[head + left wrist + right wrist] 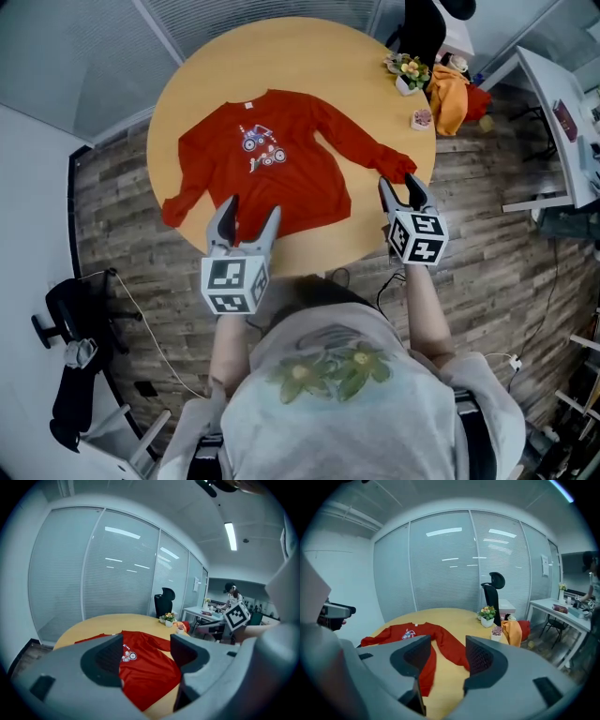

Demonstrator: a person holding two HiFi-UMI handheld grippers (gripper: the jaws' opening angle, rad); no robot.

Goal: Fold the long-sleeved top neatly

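— What do we hold at the table's near edge?

— Two grippers. Our left gripper hangs over the near rim of the round table, above the hem of the top. Its jaws are spread wide, with nothing pinched between them. Our right gripper is at the table's near right rim, close to one cuff, and its jaws are likewise apart and empty.

— And the garment?

— We see one red long-sleeved top lying flat across the middle of the table. The print faces up and the collar points toward the table's far side. Its two sleeves run out toward the table's left and right rims.

— What do we count farther on?

— Two pots toward the table's far right: first the small pot, then the flower pot. One orange cloth sits at the rim just beside them. Past the table's far side stands one black office chair.
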